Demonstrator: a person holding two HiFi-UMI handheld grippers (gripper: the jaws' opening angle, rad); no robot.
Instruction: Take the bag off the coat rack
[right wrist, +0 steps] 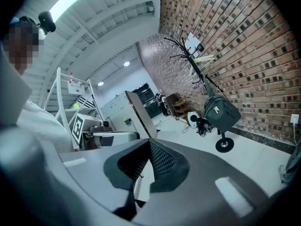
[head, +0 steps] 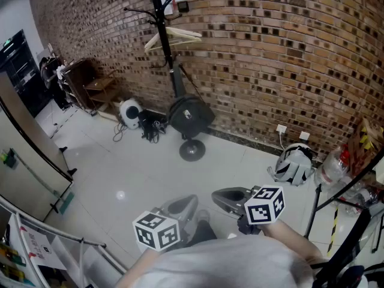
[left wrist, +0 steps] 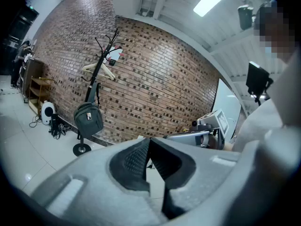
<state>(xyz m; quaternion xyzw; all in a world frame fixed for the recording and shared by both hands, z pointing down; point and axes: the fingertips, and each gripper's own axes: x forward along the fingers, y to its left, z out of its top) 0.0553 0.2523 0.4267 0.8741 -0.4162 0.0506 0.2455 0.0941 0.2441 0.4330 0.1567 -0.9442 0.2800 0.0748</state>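
Observation:
A dark bag [head: 191,115] hangs low by its strap on a black coat rack [head: 163,35] against the brick wall, just above the rack's round base [head: 192,150]. A pale wooden hanger [head: 173,38] rests on an upper hook. Both grippers are held close to my body, far from the rack. My left gripper [head: 180,204] and right gripper [head: 219,195] point toward the bag, each shut with nothing between the pads. The bag [left wrist: 88,118] shows at the left of the left gripper [left wrist: 149,142] view. In the right gripper [right wrist: 149,144] view the bag [right wrist: 221,113] is at the right.
A white round appliance [head: 130,113] and tangled black cables [head: 150,126] lie left of the rack's base. A white helmet-like thing [head: 294,164] and plastic bottles [head: 333,167] sit at the right by a wall socket [head: 281,128]. A wooden shelf [head: 99,86] stands far left.

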